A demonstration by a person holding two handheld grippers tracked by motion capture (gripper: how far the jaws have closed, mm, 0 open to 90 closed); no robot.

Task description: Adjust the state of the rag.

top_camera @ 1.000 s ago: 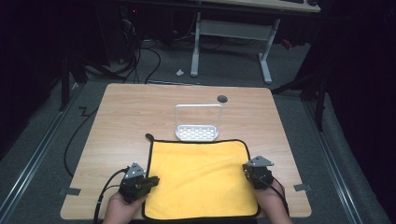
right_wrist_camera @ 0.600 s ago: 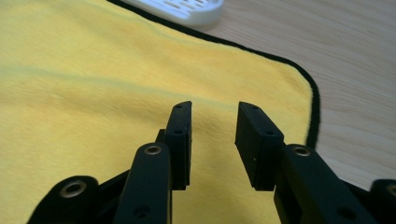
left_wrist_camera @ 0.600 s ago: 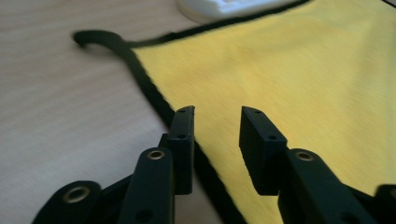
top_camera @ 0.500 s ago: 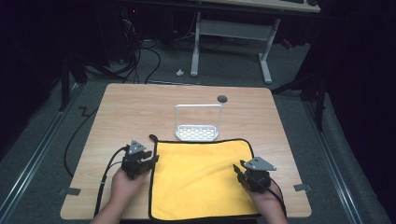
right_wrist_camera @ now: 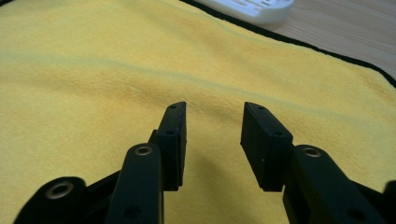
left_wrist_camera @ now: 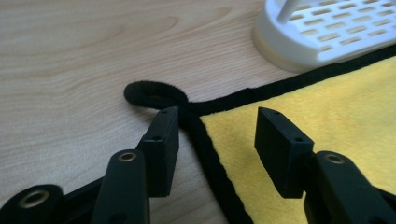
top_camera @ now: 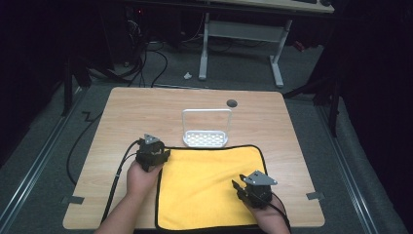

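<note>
Left gripper view: cloth (left_wrist_camera: 299, 121) corner between open left gripper (left_wrist_camera: 217, 133) jaws

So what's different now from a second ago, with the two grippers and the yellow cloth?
Both grippers have just been opening; nothing is pinched between either pair now. The left gripper slid from the near left edge up to the far left corner of the yellow cloth, its jaws now straddling the black hem beside the loop. The right gripper came inward over the cloth. The cloth, white rack and table stayed put.
</note>
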